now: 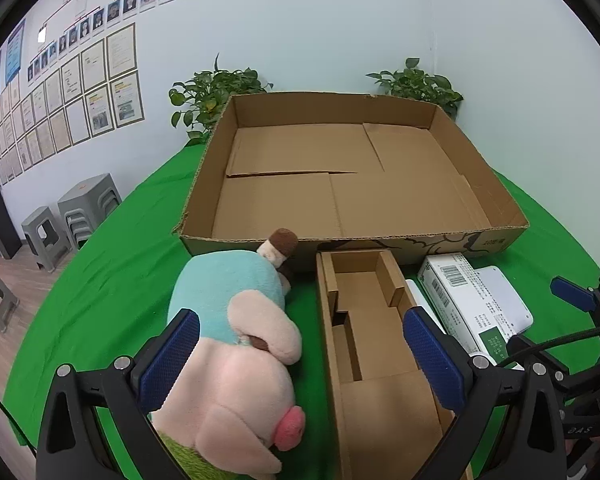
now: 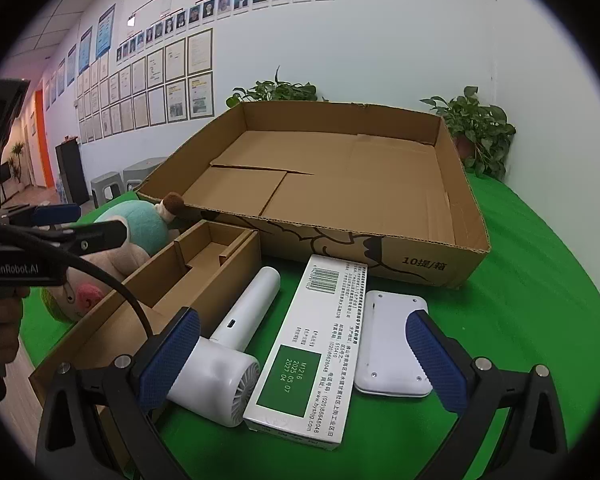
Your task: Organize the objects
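Observation:
A large shallow cardboard tray (image 1: 484,204) (image 2: 440,184) stands empty at the back of the green table. In front of it lie a pink and teal plush toy (image 1: 236,344) (image 2: 140,224), a narrow open cardboard box (image 1: 372,320) (image 2: 204,264), a white hair dryer (image 2: 228,352), a white and green carton (image 2: 316,344) (image 1: 464,300) and a flat white device (image 2: 392,344) (image 1: 508,300). My left gripper (image 1: 300,360) is open, its fingers straddling the plush and the narrow box. My right gripper (image 2: 304,356) is open above the dryer and carton.
Two potted plants (image 1: 216,96) (image 1: 420,84) stand behind the tray against the wall. Grey stools (image 1: 88,204) stand on the floor at the left. The right gripper shows at the right edge of the left wrist view (image 1: 580,320).

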{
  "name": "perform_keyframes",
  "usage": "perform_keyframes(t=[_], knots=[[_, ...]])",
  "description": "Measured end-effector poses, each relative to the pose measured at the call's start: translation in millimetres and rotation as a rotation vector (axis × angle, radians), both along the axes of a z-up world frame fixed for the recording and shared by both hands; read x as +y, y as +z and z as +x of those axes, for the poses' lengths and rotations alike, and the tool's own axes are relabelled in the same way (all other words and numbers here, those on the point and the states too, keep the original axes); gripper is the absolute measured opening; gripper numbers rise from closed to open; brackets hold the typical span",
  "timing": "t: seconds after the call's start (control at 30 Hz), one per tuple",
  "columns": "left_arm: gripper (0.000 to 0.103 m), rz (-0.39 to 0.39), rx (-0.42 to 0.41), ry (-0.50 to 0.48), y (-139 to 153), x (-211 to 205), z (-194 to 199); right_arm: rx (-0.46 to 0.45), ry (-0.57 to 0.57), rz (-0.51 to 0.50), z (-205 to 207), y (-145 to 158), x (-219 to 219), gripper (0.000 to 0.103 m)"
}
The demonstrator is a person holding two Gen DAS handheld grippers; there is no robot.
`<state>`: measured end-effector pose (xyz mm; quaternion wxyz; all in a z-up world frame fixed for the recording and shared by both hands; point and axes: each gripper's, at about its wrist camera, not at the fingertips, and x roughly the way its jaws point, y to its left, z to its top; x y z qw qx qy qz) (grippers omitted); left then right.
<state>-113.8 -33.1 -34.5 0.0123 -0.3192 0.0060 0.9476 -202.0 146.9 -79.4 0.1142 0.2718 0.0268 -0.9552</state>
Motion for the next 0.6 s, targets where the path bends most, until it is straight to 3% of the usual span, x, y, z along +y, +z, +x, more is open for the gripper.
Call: perform_keyframes(t=[0.27, 0.4, 0.6], knots=[[0.103, 0.052, -0.003, -0.001, 3.4, -20.0, 11.3, 0.072, 0.001, 0.132, 14.9, 10.3, -15.8, 0.103], [0.102, 0.053, 0.046, -0.004, 19.8, -31.8, 26.5, 0.173, 0.076, 0.230, 34.7, 25.4, -59.8, 0.103], [0.103, 0.069, 0.132, 0.017, 60.3, -74.9, 66.3, 0.447, 0.524, 0.213, 98.6, 103.4, -104.5, 0.103]])
